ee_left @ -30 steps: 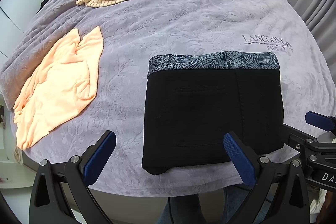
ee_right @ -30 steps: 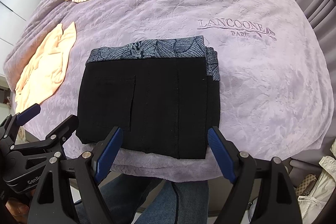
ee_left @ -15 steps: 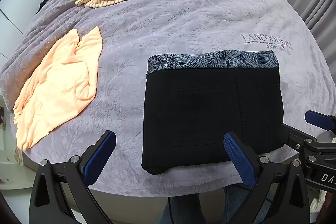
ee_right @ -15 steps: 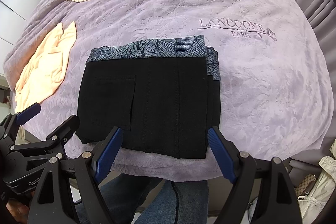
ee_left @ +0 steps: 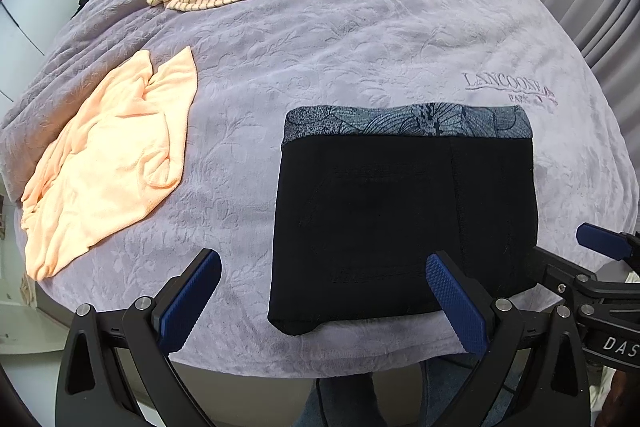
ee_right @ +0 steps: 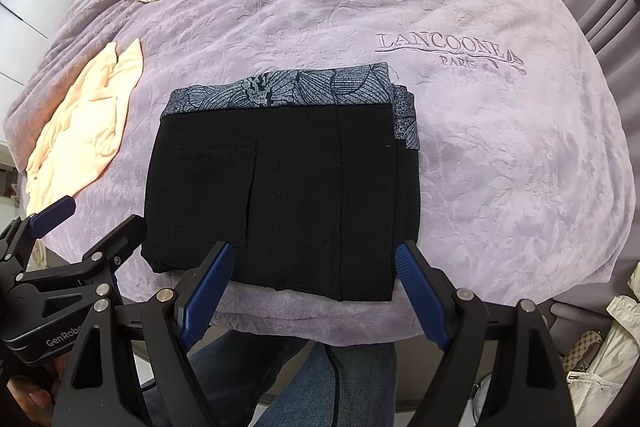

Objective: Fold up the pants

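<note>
On a lilac bed [ee_left: 360, 39], a peach garment [ee_left: 108, 167] lies near the left edge, folded black pants [ee_left: 404, 215] rest at the near edge, and above them the left gripper [ee_left: 324, 301] and right gripper [ee_right: 312, 291] hover, jaws spread and empty.

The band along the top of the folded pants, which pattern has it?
Blue-grey leaf print, clearest in right wrist view.

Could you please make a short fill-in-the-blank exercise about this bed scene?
1. The folded pants are mostly ____ in colour.
2. Both the left gripper and the right gripper are ____.
3. The towel left of the pants is ____.
4. The blanket shows the city name ____.

Missing words: black; open; orange; Paris
</note>
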### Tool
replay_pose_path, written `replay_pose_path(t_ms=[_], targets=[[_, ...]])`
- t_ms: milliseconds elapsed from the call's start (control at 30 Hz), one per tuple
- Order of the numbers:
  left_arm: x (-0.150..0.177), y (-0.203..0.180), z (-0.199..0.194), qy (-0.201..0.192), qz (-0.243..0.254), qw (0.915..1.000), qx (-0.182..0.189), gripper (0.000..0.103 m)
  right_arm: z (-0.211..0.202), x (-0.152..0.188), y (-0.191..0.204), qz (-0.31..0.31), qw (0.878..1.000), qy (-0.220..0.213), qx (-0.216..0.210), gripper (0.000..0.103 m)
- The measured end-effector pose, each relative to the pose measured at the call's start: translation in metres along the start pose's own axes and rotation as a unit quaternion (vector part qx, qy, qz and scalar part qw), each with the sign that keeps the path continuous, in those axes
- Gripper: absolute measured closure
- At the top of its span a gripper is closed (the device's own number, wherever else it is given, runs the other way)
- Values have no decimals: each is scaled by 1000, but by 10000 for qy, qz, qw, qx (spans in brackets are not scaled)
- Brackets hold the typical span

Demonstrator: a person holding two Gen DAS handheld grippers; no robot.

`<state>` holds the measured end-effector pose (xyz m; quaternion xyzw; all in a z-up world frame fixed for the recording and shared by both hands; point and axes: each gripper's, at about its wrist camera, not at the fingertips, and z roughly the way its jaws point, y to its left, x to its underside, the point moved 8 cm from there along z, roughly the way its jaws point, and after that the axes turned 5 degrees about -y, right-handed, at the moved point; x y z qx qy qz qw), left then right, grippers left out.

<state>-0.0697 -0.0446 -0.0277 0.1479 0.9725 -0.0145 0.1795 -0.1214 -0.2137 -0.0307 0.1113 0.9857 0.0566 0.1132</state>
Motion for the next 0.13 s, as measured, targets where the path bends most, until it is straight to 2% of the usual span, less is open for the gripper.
replay_pose_path(t_ms=[133], targets=[[-2, -3, -2, -63, 99, 9999, -16, 0, 0, -2, -3, -16, 10000, 3, 6, 18]])
